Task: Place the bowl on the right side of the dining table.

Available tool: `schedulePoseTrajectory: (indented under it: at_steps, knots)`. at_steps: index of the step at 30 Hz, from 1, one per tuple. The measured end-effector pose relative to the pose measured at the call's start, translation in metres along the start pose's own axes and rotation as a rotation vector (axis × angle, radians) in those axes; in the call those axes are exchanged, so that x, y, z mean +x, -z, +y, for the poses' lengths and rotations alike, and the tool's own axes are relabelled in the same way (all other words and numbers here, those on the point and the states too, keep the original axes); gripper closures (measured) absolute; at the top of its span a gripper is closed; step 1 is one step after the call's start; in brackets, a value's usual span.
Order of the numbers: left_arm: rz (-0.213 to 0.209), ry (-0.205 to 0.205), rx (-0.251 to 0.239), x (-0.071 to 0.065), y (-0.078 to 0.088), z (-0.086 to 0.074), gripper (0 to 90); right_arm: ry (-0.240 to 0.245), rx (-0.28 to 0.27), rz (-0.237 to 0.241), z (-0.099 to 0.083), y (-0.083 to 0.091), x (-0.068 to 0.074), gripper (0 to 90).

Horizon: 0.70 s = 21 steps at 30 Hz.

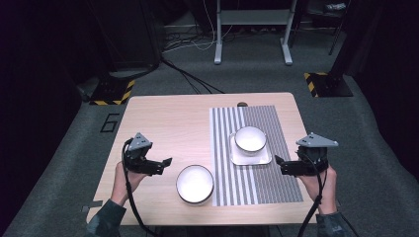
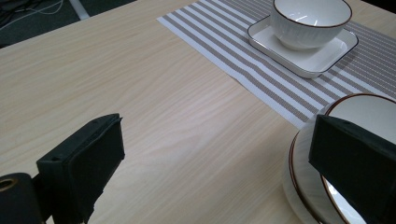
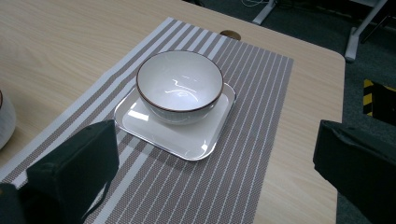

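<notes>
I'm holding my left claw (image 1: 168,161) spread just beside the near bowl (image 1: 195,183) on the bare tabletop (image 1: 163,123); I'd straddle its rim squarely before closing. My right claw (image 1: 278,160) is waiting spread beside the plate (image 1: 250,157) carrying the second bowl (image 1: 250,138).

High view: overhead, from the person's side, facing forward and down across the whole pale wooden table (image 1: 163,118). Left gripper view: low, close, facing the grey striped placemat (image 2: 261,70). Right gripper view: low, close. Shared by all: white brown-rimmed bowl (image 3: 179,85) on square white plate (image 3: 187,140).
</notes>
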State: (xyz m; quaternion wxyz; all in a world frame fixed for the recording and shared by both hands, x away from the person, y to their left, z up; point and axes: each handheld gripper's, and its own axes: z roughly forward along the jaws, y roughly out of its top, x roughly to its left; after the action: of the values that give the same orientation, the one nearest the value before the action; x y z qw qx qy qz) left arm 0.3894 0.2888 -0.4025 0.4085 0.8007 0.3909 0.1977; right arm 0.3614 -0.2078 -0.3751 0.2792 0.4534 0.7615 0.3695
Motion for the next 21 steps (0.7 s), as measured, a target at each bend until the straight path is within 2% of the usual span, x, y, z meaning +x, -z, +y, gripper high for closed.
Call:
schedulePoseTrajectory:
  at_steps: [7,10,14,17,21]
  knots:
    - [0.038,0.04,-0.005,0.011,0.012,-0.023,3.2,-0.044,-0.002,-0.029,-0.022,0.005,-0.011,0.0]
    - [0.04,0.064,-0.019,0.017,0.014,-0.038,3.2,-0.079,0.003,-0.043,-0.034,0.005,-0.018,0.0]
    - [0.062,0.108,-0.02,0.025,0.016,-0.062,3.2,-0.098,0.03,-0.057,-0.05,0.003,-0.026,0.0]
    - [0.082,0.136,0.007,0.03,0.014,-0.079,3.0,-0.118,0.042,-0.065,-0.062,0.001,-0.032,0.0]
    - [0.113,0.153,0.045,0.036,0.012,-0.098,2.7,-0.148,0.056,-0.084,-0.076,-0.003,-0.039,0.0]
